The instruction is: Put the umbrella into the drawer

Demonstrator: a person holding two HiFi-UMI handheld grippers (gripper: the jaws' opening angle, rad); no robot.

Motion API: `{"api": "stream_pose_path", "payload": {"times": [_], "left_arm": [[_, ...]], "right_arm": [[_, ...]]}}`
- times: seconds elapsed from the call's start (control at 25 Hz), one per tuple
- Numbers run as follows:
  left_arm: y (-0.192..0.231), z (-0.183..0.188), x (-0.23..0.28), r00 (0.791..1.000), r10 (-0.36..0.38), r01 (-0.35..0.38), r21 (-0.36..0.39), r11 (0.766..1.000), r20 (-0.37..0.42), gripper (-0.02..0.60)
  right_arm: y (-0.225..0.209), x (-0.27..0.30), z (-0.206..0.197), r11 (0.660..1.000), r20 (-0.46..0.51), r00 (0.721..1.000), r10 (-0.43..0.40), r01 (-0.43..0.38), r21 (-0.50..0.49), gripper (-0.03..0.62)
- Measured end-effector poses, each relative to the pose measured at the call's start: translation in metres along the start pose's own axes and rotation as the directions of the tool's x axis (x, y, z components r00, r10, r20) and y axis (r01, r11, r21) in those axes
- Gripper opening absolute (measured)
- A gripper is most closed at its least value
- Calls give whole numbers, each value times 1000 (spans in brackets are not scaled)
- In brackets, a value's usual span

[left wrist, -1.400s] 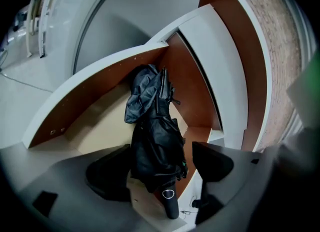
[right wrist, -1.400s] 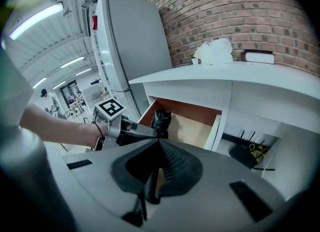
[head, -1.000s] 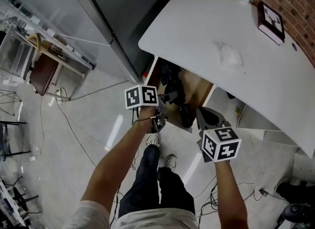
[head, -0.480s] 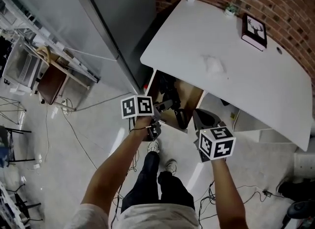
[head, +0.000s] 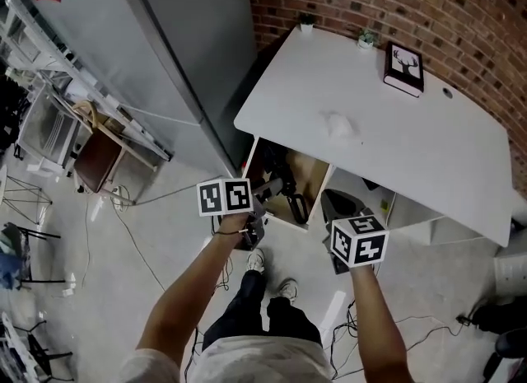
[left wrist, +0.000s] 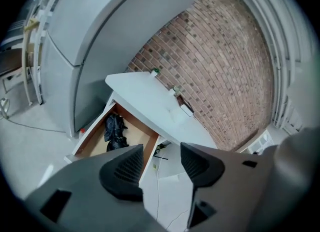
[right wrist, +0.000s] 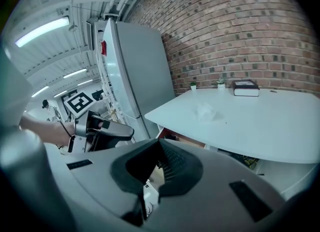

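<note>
The black folded umbrella lies inside the open wooden drawer under the white table. In the head view the umbrella shows as a dark bundle at the back of the drawer. My left gripper hovers above and in front of the drawer. Its jaws are closing, with a gap still between the pads and nothing in it. The right gripper is raised beside it, pads meeting at the tips, empty. In the right gripper view the left gripper is at the left.
A book, two small potted plants and a crumpled white scrap sit on the table. A tall grey cabinet stands left of the table against the brick wall. Cables trail over the floor.
Both grippers have risen up and away from the drawer. The umbrella stays in the drawer, and more of the table and brick wall has come into view.
</note>
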State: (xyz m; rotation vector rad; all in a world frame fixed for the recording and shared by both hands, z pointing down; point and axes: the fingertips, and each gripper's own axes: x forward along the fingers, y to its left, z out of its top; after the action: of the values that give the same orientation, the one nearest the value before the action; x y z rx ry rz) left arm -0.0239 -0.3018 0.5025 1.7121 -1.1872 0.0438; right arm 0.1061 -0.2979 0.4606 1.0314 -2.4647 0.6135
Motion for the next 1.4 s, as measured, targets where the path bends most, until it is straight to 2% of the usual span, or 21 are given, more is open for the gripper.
{"api": "stream_pose_path", "payload": {"times": [0.12, 0.28, 0.52, 0.64, 0.8, 0.92, 1.04, 1.4], "left_arm": [[-25, 4, -20, 999, -37, 35, 79, 996, 33, 201], [-45, 15, -45, 994, -42, 26, 150, 988, 103, 158], [-59, 36, -90, 980, 15, -68, 267, 961, 198, 72], [-63, 44, -106, 976, 23, -92, 316, 944, 215, 60], [-68, 55, -126, 979, 25, -108, 411, 905, 204, 49], [-69, 59, -142, 980, 27, -115, 453, 884, 195, 25], [-63, 65, -157, 978, 37, -138, 506, 852, 204, 2], [-61, 81, -193, 973, -39, -120, 643, 756, 227, -6]], "right_arm": [[6, -11, 7, 1000, 16, 1000, 10, -10, 1, 3], [13, -19, 14, 1000, 29, 999, 20, -20, 10, 5], [27, -34, 37, 1000, 61, 998, 18, -18, 0, 5], [33, -39, 50, 1000, 83, 997, 5, -4, -15, 3], [44, -43, 65, 1000, 110, 994, -23, 25, -16, 3], [55, -50, 72, 998, 132, 990, -53, 55, -16, 3], [66, -58, 79, 996, 167, 982, -89, 91, -4, 3], [116, -74, 88, 984, 218, 961, -172, 180, -14, 3]]}}
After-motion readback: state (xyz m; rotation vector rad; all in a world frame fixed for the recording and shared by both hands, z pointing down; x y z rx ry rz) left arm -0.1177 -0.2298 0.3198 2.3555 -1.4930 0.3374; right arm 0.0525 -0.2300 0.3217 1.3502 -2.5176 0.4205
